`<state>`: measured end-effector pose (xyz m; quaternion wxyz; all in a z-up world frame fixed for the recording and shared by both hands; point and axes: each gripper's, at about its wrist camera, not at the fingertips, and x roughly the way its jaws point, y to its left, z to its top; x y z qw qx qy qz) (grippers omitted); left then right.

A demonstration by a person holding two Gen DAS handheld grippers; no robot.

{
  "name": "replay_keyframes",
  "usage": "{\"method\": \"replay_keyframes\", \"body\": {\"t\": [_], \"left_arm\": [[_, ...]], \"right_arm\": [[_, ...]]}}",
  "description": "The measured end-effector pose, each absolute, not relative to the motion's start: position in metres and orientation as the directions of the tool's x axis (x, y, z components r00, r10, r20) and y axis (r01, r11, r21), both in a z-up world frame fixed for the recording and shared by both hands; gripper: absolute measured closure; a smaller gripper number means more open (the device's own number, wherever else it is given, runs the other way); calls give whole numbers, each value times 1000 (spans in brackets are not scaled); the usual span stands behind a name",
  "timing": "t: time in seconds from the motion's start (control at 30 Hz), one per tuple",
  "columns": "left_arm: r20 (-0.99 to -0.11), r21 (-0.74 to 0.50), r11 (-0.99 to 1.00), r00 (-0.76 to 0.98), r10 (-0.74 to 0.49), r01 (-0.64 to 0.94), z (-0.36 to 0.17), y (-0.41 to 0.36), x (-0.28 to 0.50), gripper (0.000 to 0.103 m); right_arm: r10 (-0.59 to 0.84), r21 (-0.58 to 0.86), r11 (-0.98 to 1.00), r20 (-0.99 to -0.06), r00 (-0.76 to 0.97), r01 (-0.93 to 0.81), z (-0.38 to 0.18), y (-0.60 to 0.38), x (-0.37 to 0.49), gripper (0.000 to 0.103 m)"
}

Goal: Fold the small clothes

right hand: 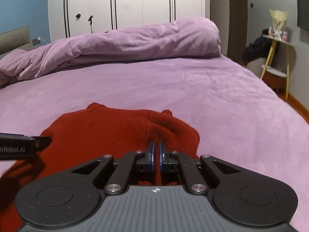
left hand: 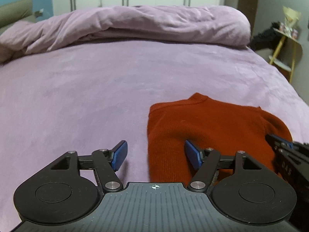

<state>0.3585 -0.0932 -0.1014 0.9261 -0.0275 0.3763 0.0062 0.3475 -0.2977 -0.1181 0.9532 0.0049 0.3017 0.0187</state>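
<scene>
Lying flat near the front edge of the bed (left hand: pixel 96 81), the red sweater (left hand: pixel 208 127) has its collar toward the heaped purple duvet (left hand: pixel 135 25) at the far edge. The right gripper (right hand: pixel 156 151) pinches a raised fold of its knit. The left gripper (left hand: pixel 155 154) stands wide, straddling the sweater's left edge.
</scene>
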Motion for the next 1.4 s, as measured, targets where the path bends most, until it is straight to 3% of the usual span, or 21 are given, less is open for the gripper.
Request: {"method": "replay_keyframes", "body": {"t": [0.03, 0.37, 0.53, 0.67, 0.7, 0.73, 0.77, 0.97, 1.13, 1.23, 1.4], "left_arm": [[-694, -46, 998, 720, 1, -45, -103, -92, 359, 23], [-670, -42, 997, 742, 16, -60, -106, -89, 354, 21], [-684, -69, 998, 728, -54, 9, -96, -74, 339, 19], [-709, -107, 988, 687, -156, 114, -82, -39, 315, 12], [-726, -123, 985, 666, -173, 122, -80, -28, 310, 12], [-742, -146, 981, 641, -195, 130, -78, -19, 308, 12], [-755, -172, 976, 618, -220, 136, -77, -13, 306, 12], [-733, -448, 883, 505, -455, 144, -82, 3, 317, 13], [-732, -544, 833, 429, -529, 98, -102, -14, 347, 17], [-730, -563, 822, 413, -544, 86, -112, -23, 362, 19], [-729, -590, 806, 392, -562, 57, -128, -35, 373, 30]], "right_arm": [[40, 24, 999, -569, 821, -32, -119, -298, 347, 99], [8, -26, 999, -506, 863, -25, -123, -289, 334, 99], [5, -8, 1000, -503, 864, -10, -113, -294, 320, 95], [86, 114, 993, -560, 824, -27, -98, -321, 288, 76], [90, 139, 990, -584, 807, -10, -95, -330, 280, 64], [84, 165, 986, -608, 790, 21, -94, -339, 273, 34], [104, 219, 975, -616, 781, 43, -93, -354, 263, 25], [415, 636, 764, -613, 673, 108, -107, -419, 265, 25], [498, 714, 688, -595, 631, 131, -127, -424, 294, 29], [558, 764, 634, -559, 613, 120, -137, -423, 311, 44], [610, 815, 565, -517, 601, 127, -152, -415, 328, 53]]}}
